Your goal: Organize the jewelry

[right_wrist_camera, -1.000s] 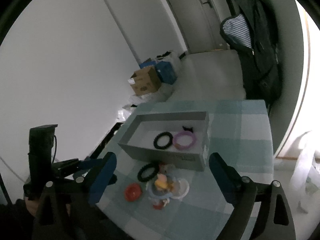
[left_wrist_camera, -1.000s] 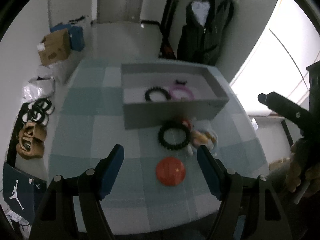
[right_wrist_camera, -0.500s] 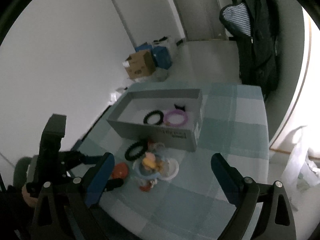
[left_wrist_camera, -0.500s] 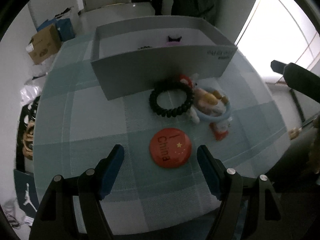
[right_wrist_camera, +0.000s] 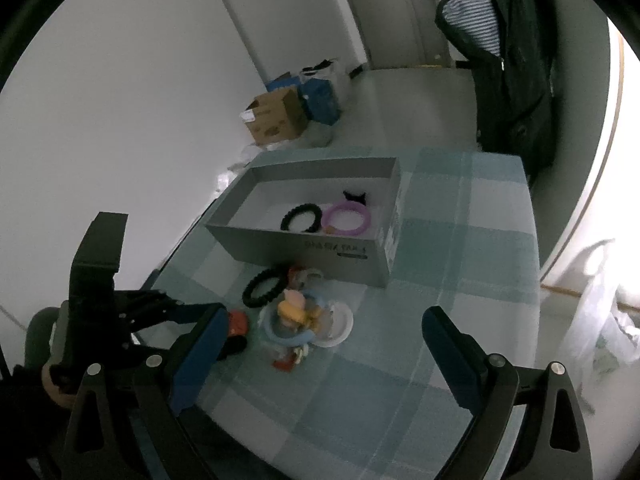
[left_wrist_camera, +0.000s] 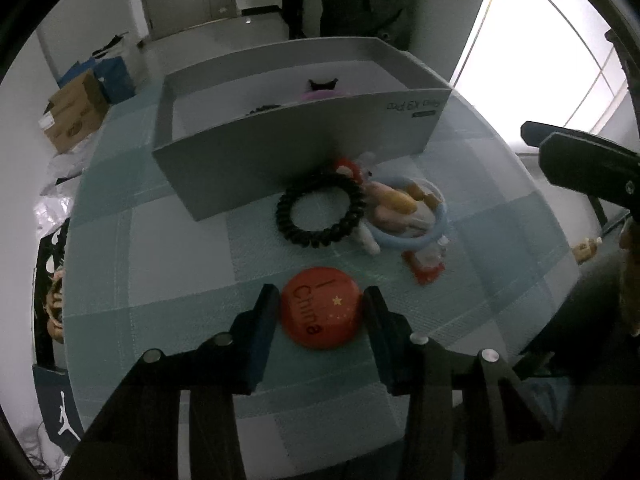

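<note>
Left gripper (left_wrist_camera: pixel 320 306) pinches the red China badge (left_wrist_camera: pixel 322 307) at lower center; right gripper (right_wrist_camera: pixel 320 354) gapes wide, holding nothing.

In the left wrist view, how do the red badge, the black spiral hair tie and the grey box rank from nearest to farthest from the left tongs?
1. Red badge: between the left tongs.
2. Black spiral hair tie: ahead, mid-table.
3. Grey box: behind the tie, farthest.

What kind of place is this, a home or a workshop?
Probably a home, near an entrance: a dark coat hangs beside a door, shoes lie on the floor, and a checked tablecloth covers the table.
</note>
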### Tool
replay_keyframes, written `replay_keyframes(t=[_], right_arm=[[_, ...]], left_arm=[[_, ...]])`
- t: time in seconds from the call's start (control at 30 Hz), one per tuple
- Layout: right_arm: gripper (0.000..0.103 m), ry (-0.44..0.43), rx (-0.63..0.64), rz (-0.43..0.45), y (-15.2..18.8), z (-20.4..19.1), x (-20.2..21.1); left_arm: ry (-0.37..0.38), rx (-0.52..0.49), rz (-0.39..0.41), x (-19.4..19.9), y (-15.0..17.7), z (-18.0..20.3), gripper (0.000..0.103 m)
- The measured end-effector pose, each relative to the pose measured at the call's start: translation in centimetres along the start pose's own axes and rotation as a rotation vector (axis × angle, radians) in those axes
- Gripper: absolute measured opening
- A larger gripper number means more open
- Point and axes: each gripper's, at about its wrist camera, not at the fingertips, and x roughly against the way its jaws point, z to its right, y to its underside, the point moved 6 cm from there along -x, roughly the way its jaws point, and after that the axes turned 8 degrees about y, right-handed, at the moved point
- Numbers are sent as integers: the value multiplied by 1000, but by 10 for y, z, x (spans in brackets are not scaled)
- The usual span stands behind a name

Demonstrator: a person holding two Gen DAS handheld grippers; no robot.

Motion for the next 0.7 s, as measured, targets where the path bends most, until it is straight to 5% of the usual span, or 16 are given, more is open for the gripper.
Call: replay_keyframes(t=[0.7], right_arm=[[91,-92,17,-143,31,-21,-22]], left_arm=[[39,92,121,37,-20,-6,38]])
